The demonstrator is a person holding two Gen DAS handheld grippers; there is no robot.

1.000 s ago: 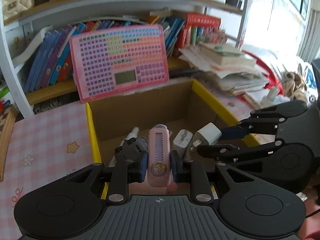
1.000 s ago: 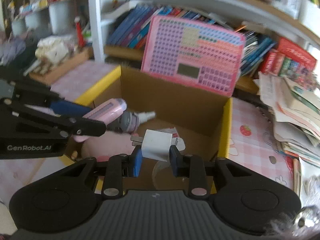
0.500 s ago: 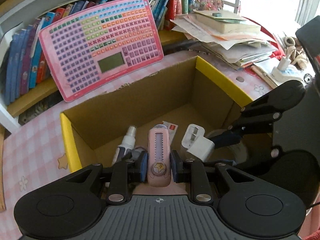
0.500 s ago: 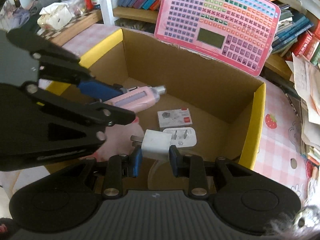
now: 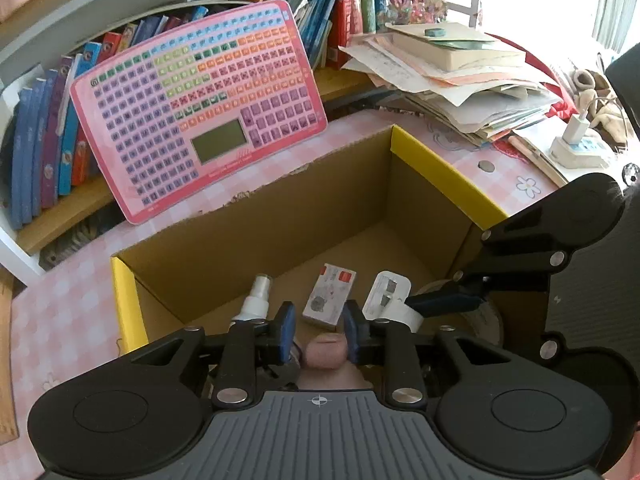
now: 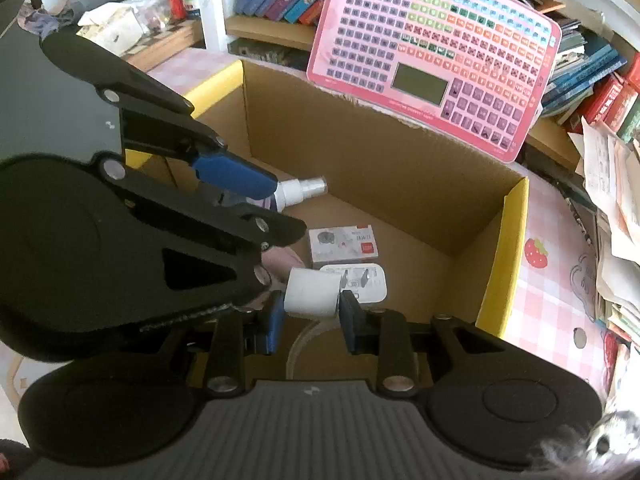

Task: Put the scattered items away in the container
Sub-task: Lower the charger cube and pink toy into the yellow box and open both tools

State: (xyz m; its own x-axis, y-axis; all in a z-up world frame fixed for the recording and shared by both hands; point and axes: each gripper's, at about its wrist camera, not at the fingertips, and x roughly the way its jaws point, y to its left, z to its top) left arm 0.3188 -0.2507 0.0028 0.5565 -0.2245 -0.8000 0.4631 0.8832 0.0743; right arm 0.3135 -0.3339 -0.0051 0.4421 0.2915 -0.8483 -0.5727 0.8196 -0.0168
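An open cardboard box with yellow rims (image 5: 440, 172) (image 6: 504, 248) lies under both grippers. My left gripper (image 5: 318, 334) is opening; the pink device (image 5: 324, 354) has slipped low between its pads and is no longer clamped. My right gripper (image 6: 311, 318) has its pads against a white charger block (image 6: 312, 294), and its jaws are starting to open. On the box floor lie a spray bottle (image 5: 256, 300) (image 6: 300, 190), a small white carton with a red mark (image 5: 330, 294) (image 6: 344, 244) and a white plug (image 5: 386, 290) (image 6: 362, 284).
A pink toy keyboard (image 5: 200, 108) (image 6: 436, 52) leans on the bookshelf behind the box. A pile of papers and books (image 5: 452, 72) sits at the right, with a power strip (image 5: 576, 148) beside it. A pink checked cloth (image 5: 60, 312) covers the table.
Both grippers dipped deeper into the box. The left pads spread and the pink device slid down out of their hold. The white charger stays between the right pads.
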